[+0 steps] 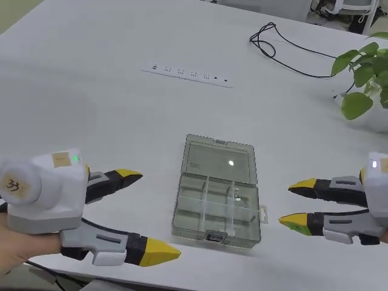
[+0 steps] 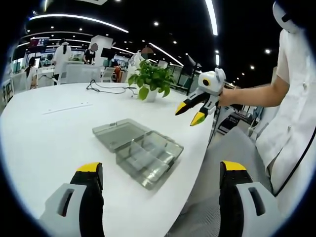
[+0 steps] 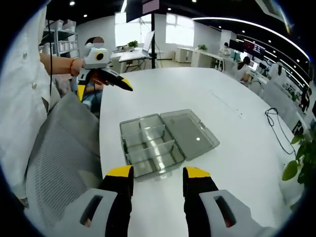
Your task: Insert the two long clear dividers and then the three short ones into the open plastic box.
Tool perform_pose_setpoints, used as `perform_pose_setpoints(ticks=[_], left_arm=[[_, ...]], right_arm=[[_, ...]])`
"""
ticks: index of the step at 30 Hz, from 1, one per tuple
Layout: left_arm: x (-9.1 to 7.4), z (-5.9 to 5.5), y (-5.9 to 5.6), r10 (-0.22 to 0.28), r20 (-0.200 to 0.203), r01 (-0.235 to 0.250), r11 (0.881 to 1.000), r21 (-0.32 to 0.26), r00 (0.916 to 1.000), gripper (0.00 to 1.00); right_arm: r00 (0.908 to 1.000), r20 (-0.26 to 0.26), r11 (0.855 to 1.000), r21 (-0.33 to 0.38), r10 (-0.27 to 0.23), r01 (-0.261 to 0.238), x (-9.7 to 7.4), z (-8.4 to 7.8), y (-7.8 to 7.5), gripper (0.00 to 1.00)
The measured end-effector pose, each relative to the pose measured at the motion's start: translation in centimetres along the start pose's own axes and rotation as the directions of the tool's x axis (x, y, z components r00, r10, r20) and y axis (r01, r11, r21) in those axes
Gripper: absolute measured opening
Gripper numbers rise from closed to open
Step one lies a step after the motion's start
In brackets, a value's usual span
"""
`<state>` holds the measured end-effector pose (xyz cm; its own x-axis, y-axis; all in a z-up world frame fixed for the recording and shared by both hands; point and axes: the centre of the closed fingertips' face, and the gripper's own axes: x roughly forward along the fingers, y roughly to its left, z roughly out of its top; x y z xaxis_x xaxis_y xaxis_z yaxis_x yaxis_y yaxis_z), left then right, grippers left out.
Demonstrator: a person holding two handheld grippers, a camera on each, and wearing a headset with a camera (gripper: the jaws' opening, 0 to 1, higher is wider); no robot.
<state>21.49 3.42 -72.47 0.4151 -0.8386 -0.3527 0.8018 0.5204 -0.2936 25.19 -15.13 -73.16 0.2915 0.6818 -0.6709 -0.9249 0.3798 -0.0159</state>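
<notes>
The clear grey plastic box (image 1: 217, 225) lies open on the white table, its lid (image 1: 219, 159) folded flat behind it. Clear dividers (image 1: 206, 195) stand inside and split it into several compartments. My left gripper (image 1: 148, 215) is open, left of the box and apart from it, with nothing between its jaws. My right gripper (image 1: 290, 204) hovers open, to the right of the box, also holding nothing. The left gripper view looks across the box (image 2: 148, 155) to the right gripper (image 2: 190, 112). The right gripper view has the box (image 3: 153, 143) just beyond its jaws and the left gripper (image 3: 103, 89) farther off.
A white power strip (image 1: 188, 74) lies farther back on the table, with a black cable (image 1: 285, 51) at the back right. A potted plant (image 1: 364, 73) stands at the right edge. The table's front edge runs just below the box. A grey mesh chair (image 3: 64, 163) sits beside the table.
</notes>
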Motion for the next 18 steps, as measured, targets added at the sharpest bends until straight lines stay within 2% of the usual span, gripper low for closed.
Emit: perform_pose_setpoints(ticks=[3,10,13,15,18], left_arm=[[0.0,-0.1,0.1,-0.002,-0.006,0.002,1.0,0.003,1.0,1.0],[-0.2,-0.3,0.2,-0.004,-0.018,0.004,1.0,0.019,0.9998,1.0],[-0.2,-0.4,0.3,-0.003,-0.021,0.004,1.0,0.021,0.9998,1.0],[-0.2,-0.5,0.3,-0.007,-0.026,0.008,1.0,0.024,0.9996,1.0],[-0.1,-0.6,0.2,-0.01,-0.031,0.011,1.0,0.024,0.9995,1.0]], right_arm=[[0.9998,0.019,0.999,0.033,-0.011,0.011,-0.3,-0.3,0.3,0.46],[0.9984,0.028,0.995,0.091,-0.049,0.046,-1.2,-1.8,0.3,0.59],[0.9964,0.054,0.99,0.131,-0.066,0.059,-1.6,-2.1,0.1,0.66],[0.9957,0.053,0.988,0.142,-0.076,0.068,-1.7,-2.6,0.1,0.71],[0.9958,0.046,0.985,0.158,-0.079,0.071,-1.8,-3.2,0.1,0.73]])
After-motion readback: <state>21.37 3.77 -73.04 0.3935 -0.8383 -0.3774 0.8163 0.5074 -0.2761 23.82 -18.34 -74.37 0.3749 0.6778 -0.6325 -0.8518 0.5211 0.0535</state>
